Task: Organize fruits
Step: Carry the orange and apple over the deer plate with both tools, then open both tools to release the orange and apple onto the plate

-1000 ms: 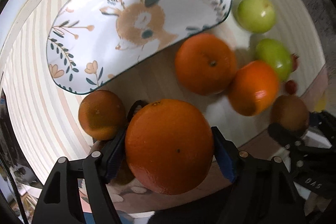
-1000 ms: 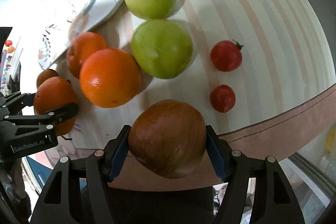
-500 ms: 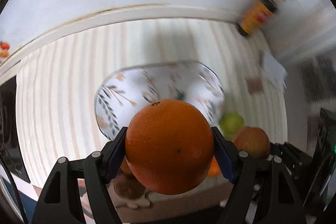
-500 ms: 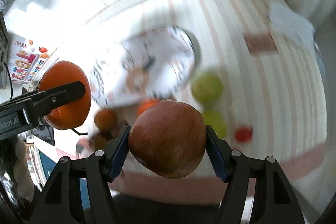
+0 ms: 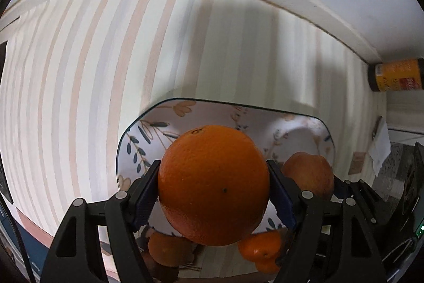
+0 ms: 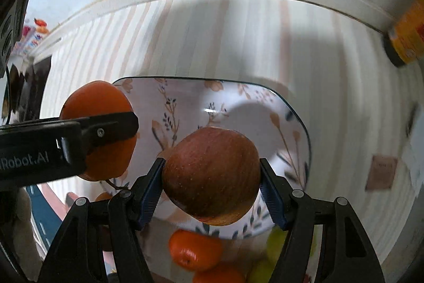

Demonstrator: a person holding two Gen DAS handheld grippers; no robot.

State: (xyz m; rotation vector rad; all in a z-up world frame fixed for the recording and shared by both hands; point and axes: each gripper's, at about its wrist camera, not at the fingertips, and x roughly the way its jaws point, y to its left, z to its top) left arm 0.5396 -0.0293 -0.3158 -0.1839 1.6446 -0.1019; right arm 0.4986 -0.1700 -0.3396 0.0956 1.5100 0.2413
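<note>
My left gripper [image 5: 213,192] is shut on a large orange [image 5: 213,184] and holds it in the air over the near edge of the white floral plate [image 5: 148,131]. My right gripper [image 6: 210,177] is shut on a red apple [image 6: 212,175], also held above the plate [image 6: 254,113]. The apple shows to the right in the left wrist view [image 5: 308,174]. The orange [image 6: 95,102] and the left gripper's fingers [image 6: 111,123] show at the left in the right wrist view. The plate holds no fruit that I can see.
Loose oranges [image 5: 167,248] [image 6: 194,251] and a green apple [image 6: 275,246] lie on the striped tablecloth [image 5: 79,70] in front of the plate. A yellow-labelled bottle [image 5: 392,74] stands at the back right by the wall. A small brown card [image 6: 380,171] lies to the right.
Both grippers have lifted their fruit off the table and carried it forward; the plate has come under them and the remaining fruit has dropped below and behind the fingers.
</note>
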